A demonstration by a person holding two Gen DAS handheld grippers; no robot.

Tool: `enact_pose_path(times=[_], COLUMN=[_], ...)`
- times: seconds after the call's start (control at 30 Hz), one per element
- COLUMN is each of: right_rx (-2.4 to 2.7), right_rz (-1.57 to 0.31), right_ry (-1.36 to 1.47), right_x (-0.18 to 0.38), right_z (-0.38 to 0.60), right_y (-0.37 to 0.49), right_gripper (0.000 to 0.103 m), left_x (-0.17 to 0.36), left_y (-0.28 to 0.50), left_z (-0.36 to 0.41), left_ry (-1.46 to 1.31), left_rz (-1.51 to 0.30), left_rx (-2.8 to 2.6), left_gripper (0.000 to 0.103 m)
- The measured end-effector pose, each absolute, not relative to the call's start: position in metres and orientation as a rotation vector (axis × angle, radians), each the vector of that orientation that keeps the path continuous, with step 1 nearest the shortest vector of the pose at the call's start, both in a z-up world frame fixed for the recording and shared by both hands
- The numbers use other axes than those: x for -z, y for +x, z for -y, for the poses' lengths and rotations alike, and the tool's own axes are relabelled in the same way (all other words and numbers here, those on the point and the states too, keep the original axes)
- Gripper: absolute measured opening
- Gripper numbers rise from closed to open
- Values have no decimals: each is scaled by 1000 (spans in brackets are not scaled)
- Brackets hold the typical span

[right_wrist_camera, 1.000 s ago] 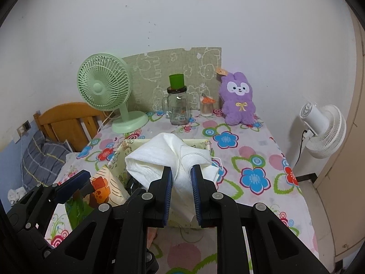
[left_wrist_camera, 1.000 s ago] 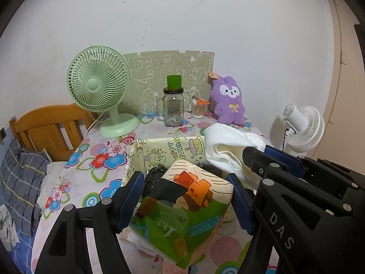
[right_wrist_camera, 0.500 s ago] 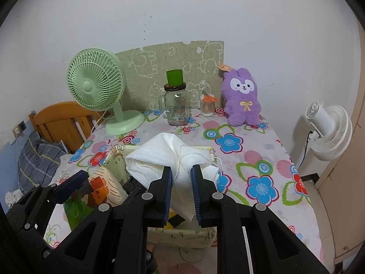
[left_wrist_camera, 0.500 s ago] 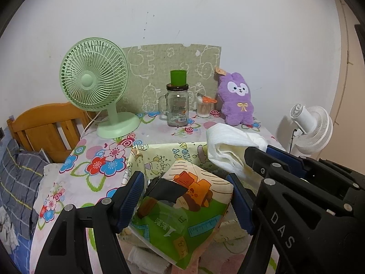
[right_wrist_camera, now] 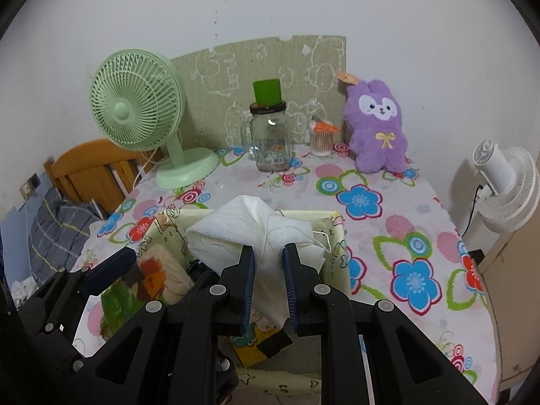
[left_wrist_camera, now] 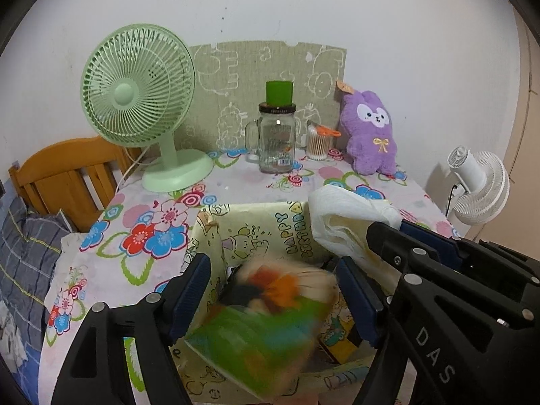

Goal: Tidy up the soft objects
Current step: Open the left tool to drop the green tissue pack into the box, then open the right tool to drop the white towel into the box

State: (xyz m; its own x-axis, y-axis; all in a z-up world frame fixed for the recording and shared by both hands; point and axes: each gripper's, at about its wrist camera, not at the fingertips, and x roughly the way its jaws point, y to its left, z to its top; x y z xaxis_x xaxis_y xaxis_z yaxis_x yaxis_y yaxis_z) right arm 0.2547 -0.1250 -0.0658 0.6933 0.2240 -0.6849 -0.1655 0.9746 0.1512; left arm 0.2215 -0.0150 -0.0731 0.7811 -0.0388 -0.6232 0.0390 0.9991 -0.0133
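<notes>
Left wrist – printed pouch [left_wrist_camera: 266, 317] between opening left gripper [left_wrist_camera: 280, 297] jaws

I could not read the print on the colourful packet [left_wrist_camera: 266, 320] over the fabric bin [left_wrist_camera: 256, 229]; it was smeared by motion. My gripper bodies hid the bin's near wall and most of its contents. The white cloth [right_wrist_camera: 256, 236] covered the bin's far corner.
</notes>
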Motion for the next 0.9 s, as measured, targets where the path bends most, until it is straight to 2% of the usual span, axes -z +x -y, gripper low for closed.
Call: enact_pose_path(times=[0.27,0.5,0.63,0.9], right_rx=[-223,-234,-238,-237], right_rz=[-772,-756,-742,-726], right_ry=[59,52,47,57], right_x=[72,71,67,57], right_z=[120,116,116,120], right_y=[258,258,256,243], right_gripper=[22,69,79,87], left_x=[79,77,74,63], left_y=[225,223,220,205], left_z=[11,6,6,9], left_ry=[-13,-25,-24,-16], left_rz=[-688,-687,-681,-655], left_rx=[44,42,42,47], left_gripper=[92,94,95,96])
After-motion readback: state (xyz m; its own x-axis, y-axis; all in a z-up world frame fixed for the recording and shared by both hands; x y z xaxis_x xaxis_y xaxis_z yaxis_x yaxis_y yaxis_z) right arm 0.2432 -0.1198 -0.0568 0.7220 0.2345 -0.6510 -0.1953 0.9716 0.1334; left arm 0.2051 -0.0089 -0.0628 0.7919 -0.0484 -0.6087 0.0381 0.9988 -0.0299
